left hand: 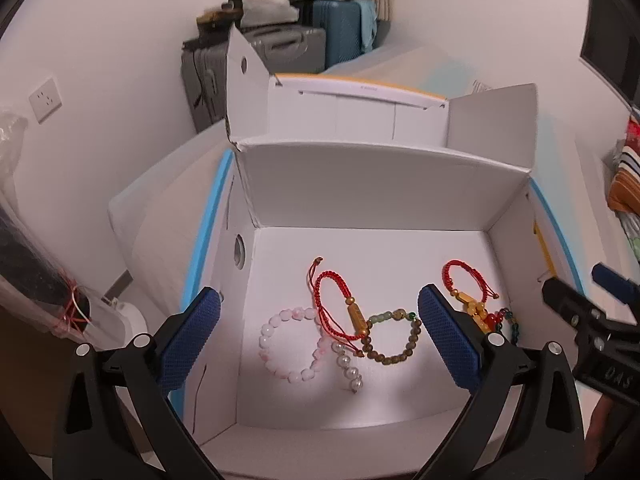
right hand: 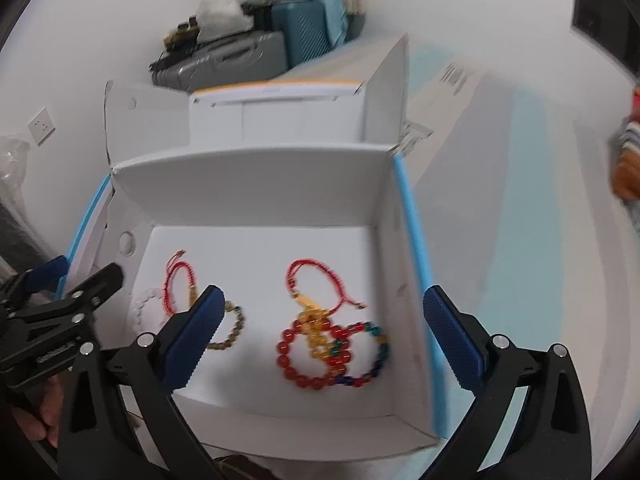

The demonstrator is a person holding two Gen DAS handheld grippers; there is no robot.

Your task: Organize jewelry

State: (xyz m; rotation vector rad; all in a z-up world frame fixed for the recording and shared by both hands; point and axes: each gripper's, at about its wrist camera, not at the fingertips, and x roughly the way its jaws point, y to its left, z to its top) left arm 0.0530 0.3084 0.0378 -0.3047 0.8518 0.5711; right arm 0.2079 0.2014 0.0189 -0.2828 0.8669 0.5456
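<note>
An open white cardboard box [left hand: 360, 192] holds several bracelets. In the left wrist view a pink bead bracelet [left hand: 280, 344], a red cord bracelet with a gold tube [left hand: 344, 312], a brown bead bracelet [left hand: 394, 340] and a short pearl strand [left hand: 350, 372] lie on its floor. In the right wrist view a red bead bracelet [right hand: 310, 354], a multicoloured bead bracelet [right hand: 368, 354] and a red cord bracelet with yellow beads [right hand: 316, 288] lie at the right. My left gripper [left hand: 320, 336] and right gripper [right hand: 320, 336] hover above the box, both open and empty.
The box's flaps [left hand: 492, 120] stand up at the back and sides. A second white box [left hand: 360, 108] sits behind it. Suitcases [left hand: 280, 52] stand against the far wall. A plastic-wrapped bundle [left hand: 32, 264] lies at the left. Striped fabric [left hand: 628, 176] is at the right.
</note>
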